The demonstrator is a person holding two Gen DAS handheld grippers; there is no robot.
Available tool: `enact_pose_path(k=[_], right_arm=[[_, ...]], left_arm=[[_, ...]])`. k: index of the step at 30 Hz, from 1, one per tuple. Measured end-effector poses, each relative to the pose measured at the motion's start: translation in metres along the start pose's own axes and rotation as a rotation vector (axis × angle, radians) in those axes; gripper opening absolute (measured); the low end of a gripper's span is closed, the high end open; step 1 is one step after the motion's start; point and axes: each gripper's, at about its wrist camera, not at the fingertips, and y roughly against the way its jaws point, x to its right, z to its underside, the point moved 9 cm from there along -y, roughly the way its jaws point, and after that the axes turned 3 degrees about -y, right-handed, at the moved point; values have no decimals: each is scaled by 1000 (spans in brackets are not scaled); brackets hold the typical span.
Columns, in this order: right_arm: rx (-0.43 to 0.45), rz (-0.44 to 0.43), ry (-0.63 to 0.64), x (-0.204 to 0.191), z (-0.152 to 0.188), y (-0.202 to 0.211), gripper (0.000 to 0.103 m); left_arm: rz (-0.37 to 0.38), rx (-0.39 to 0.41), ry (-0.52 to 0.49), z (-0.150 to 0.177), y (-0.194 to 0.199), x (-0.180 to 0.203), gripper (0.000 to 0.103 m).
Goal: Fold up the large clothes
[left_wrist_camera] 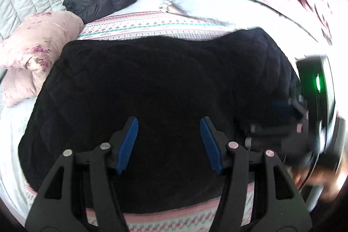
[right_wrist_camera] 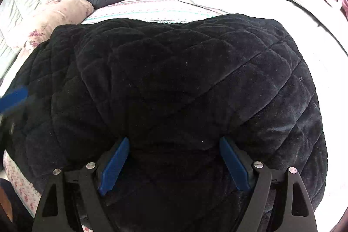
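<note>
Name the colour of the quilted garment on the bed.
Black quilted garment; clearest in the right wrist view.

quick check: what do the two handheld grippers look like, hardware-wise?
Both match. The left gripper and the right gripper each have two black angular fingers with triangular cut-outs and round silver pivot pins, tipped with blue ribbed pads. In the left wrist view, the right gripper's body shows blurred: black, with a green light and a pale curved edge. No cables or sleeves clearly visible.
</note>
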Motion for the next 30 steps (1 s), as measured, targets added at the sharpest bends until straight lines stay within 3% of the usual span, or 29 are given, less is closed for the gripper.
enact_pose_path(k=[2,5,12,20,22,24,30], right_arm=[[-4,-3,-2,1,1,3,86],[-9,4,4,-1,4,4,87],[6,2,19,-6,1,9,87],[232,-42,-13,-7,-23,59,87],[198,-14,-22,-3,-24,50,87],[82,27,-27,4,-16,19,87],[56,43,11,2,-16,10,89]], left_arm=[[-42,-17,-18,11,-8,-3,61],[-19,-88,8,29,-37,-10,63],[-69,-70,-13,31,-37,-4,63],[-70,-65,-14,33,-34,-2,63],[-72,-65,-16,33,-34,-1,63],[-72,-65,-19,31,-36,-5,63],[-30,-90,-68,23,-32,-3,63]])
